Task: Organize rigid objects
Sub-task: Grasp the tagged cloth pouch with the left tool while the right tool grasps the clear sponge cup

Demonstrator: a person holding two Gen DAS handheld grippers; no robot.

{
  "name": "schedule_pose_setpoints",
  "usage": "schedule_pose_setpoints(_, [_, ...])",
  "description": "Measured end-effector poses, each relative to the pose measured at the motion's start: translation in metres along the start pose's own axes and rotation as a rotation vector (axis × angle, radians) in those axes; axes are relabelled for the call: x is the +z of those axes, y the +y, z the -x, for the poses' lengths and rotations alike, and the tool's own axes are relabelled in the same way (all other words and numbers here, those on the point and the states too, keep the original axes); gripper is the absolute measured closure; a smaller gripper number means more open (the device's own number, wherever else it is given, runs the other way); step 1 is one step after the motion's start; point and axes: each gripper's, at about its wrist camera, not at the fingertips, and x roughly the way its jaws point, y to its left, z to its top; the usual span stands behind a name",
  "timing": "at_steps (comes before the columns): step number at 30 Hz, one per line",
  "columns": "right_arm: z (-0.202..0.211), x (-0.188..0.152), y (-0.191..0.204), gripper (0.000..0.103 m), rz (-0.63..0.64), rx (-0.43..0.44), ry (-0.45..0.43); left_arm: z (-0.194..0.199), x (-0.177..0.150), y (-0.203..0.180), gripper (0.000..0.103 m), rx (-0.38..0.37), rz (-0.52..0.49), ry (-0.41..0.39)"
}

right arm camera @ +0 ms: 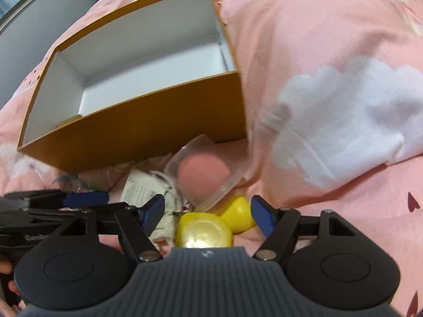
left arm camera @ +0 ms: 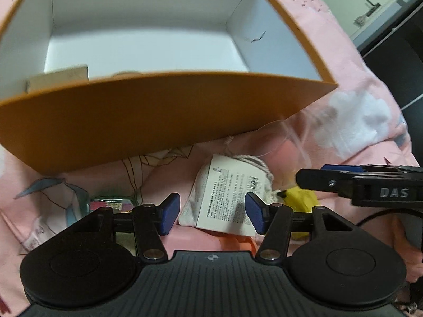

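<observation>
An orange box (left arm camera: 111,121) with a white inside lies on the pink bedspread; it also shows in the right wrist view (right arm camera: 148,124). A small beige item (left arm camera: 56,79) sits in its near left corner. My left gripper (left arm camera: 212,212) is open, its blue pads on either side of a white cloth pouch with a printed label (left arm camera: 224,198). My right gripper (right arm camera: 207,218) is open over a yellow plastic object (right arm camera: 206,232). A clear plastic case holding a pink sponge (right arm camera: 202,177) lies just beyond it, against the box. The right gripper's arm (left arm camera: 370,182) reaches in from the right in the left wrist view.
A colourful small packet (left arm camera: 111,203) lies left of the pouch. A pink quilt with white cloud shapes (right arm camera: 330,121) bulges up at the right of the box. A dark cabinet (left arm camera: 396,34) stands beyond the bed's edge.
</observation>
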Motion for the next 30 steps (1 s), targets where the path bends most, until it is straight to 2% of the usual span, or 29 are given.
schedule_pose_setpoints(4, [-0.009, 0.006, -0.011, 0.034, -0.018, 0.012, 0.012, -0.011, 0.003, 0.006, 0.024, -0.014, 0.029, 0.021])
schedule_pose_setpoints(8, [-0.021, 0.01, -0.02, 0.034, -0.051, 0.028, 0.034, -0.022, 0.003, 0.01, 0.018, -0.046, 0.045, 0.05])
schedule_pose_setpoints(11, [-0.028, 0.012, -0.029, 0.034, -0.084, 0.077, 0.049, -0.031, 0.005, 0.012, 0.012, -0.071, 0.061, 0.081])
schedule_pose_setpoints(16, [-0.04, 0.015, -0.039, 0.03, -0.114, 0.122, 0.074, -0.043, 0.006, -0.001, 0.008, -0.049, 0.0, 0.105])
schedule_pose_setpoints(23, [-0.058, 0.022, -0.051, 0.023, -0.149, 0.209, 0.077, -0.049, 0.008, -0.01, 0.009, -0.016, -0.015, 0.11])
schedule_pose_setpoints(25, [-0.062, 0.025, -0.052, 0.022, -0.148, 0.221, 0.077, -0.05, 0.008, -0.014, 0.018, -0.018, -0.02, 0.103])
schedule_pose_setpoints(27, [-0.065, 0.025, -0.05, 0.027, -0.136, 0.223, 0.069, -0.044, 0.007, -0.015, 0.025, -0.037, -0.009, 0.094])
schedule_pose_setpoints(28, [-0.063, 0.024, -0.05, 0.031, -0.127, 0.229, 0.061, -0.037, 0.007, -0.014, 0.026, -0.037, -0.005, 0.09])
schedule_pose_setpoints(30, [-0.055, 0.022, -0.044, 0.032, -0.11, 0.228, 0.048, -0.031, 0.004, -0.016, 0.027, -0.031, -0.006, 0.08])
